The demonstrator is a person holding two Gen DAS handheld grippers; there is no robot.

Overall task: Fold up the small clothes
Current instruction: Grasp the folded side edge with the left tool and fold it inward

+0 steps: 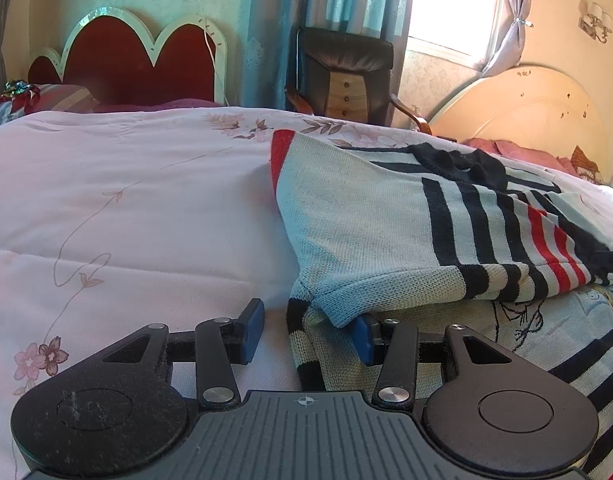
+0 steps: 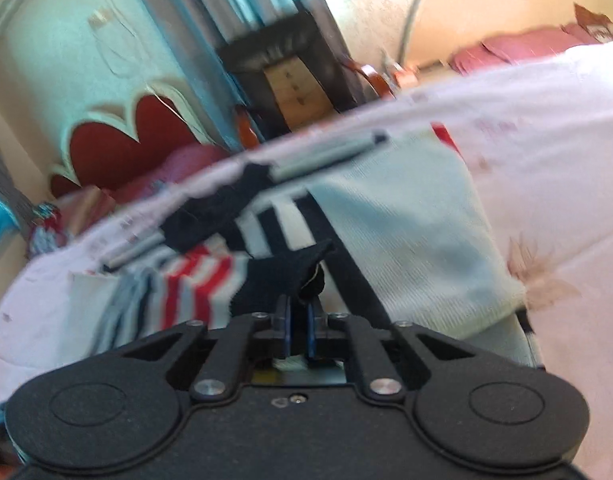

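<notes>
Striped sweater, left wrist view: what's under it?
The striped sweater lies on the pink floral quilt. Its folded-over part rests on more knit with a cartoon outline print; whether that is the same garment is hidden.

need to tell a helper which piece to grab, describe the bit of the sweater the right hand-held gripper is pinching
Start at the pink floral bedspread and find the striped knit sweater lying across it. At its near edge, a dark navy ribbed band stands up, pinched by the right hand-held gripper. Unlike the red-and-white stripes beside it, it is solid navy.
</notes>
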